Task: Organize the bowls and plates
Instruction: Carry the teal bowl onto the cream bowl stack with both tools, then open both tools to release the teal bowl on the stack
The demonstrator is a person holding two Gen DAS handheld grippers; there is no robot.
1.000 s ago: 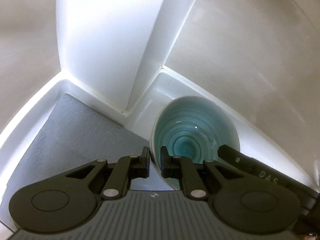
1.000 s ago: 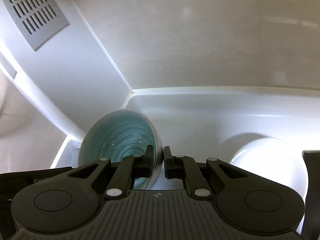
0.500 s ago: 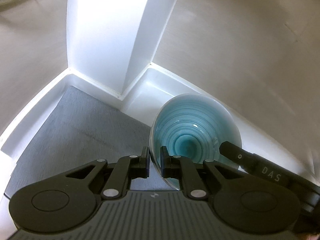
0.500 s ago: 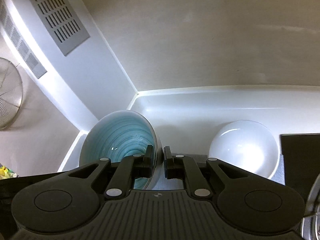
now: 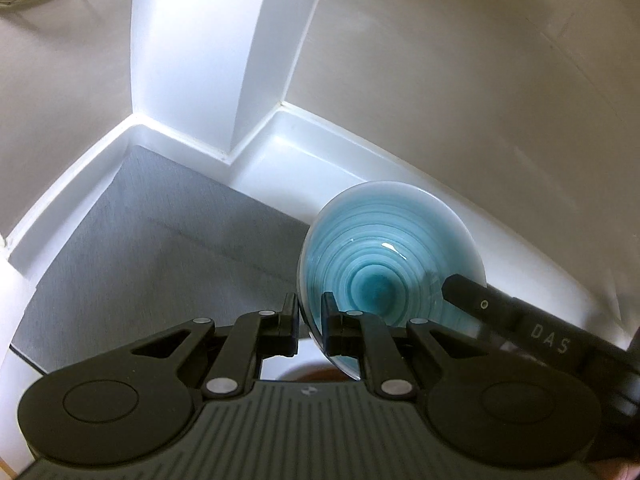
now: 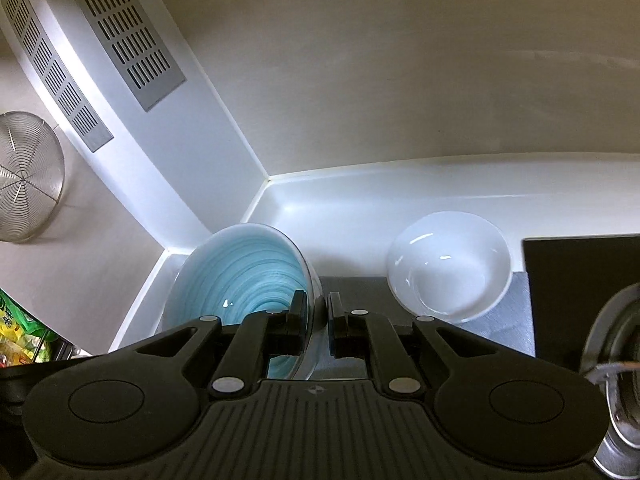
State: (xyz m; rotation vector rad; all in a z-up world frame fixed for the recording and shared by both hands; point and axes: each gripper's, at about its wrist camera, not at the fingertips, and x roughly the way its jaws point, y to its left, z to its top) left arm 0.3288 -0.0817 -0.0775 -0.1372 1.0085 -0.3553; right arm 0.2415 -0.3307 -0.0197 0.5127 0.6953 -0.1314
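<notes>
White counter (image 5: 280, 152) in a beige-walled corner, grey mat (image 5: 160, 240) laid across it. Both grippers pinch the blue bowl (image 5: 384, 264) by opposite sides of its rim: the left gripper (image 5: 310, 320) clamps the near edge, the right gripper (image 6: 318, 320) the other. It hangs tilted over the counter's back corner. Well apart to the right sits a white bowl (image 6: 448, 268), upright on the mat.

a home kitchen. a white counter (image 6: 360, 208) meets plain walls, with a wire strainer (image 6: 28, 176) hanging at nine o'clock and vent grilles (image 6: 132, 36) at ten. bowls, teal (image 6: 240, 276) and white (image 6: 448, 268), sit by a grey mat (image 5: 152, 240).
</notes>
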